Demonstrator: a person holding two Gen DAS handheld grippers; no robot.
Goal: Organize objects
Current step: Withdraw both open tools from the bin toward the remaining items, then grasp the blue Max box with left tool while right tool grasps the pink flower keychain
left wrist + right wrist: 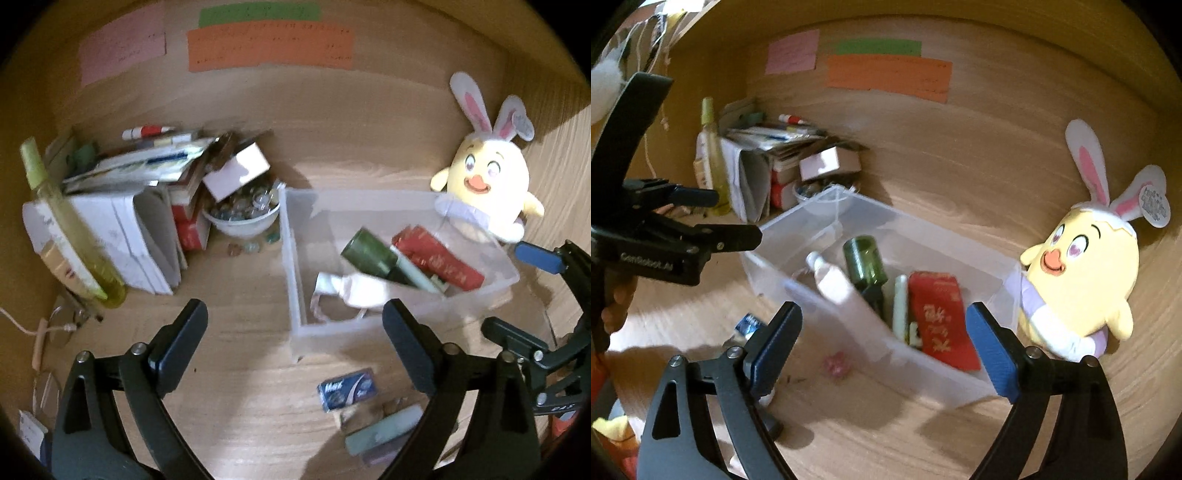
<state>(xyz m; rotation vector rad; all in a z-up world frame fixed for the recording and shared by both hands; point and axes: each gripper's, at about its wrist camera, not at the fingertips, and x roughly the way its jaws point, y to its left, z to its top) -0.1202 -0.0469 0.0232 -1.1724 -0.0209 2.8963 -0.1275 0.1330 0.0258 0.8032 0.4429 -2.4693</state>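
A clear plastic bin (291, 258) stands on the wooden desk. In it lie a dark green bottle (373, 256), a red packet (439, 258) and a white tube (354, 291). My left gripper (295, 314) is open in front of the bin's near end, with nothing between its pads. The right wrist view shows the same bin (798, 218) with the green bottle (864, 260), white tube (831, 280) and red packet (942, 317). My right gripper (884, 310) hangs open over the bin's near wall, empty. A yellow plush chick with bunny ears (1082, 280) leans at the bin's far right corner.
Left of the bin are a stack of books and papers (129, 206), a bowl of glass marbles (243, 218) and a yellow-green spray bottle (74, 229). A small blue box (347, 389) and a grey-green case (384, 428) lie near the front. Glasses (62, 325) rest at the left.
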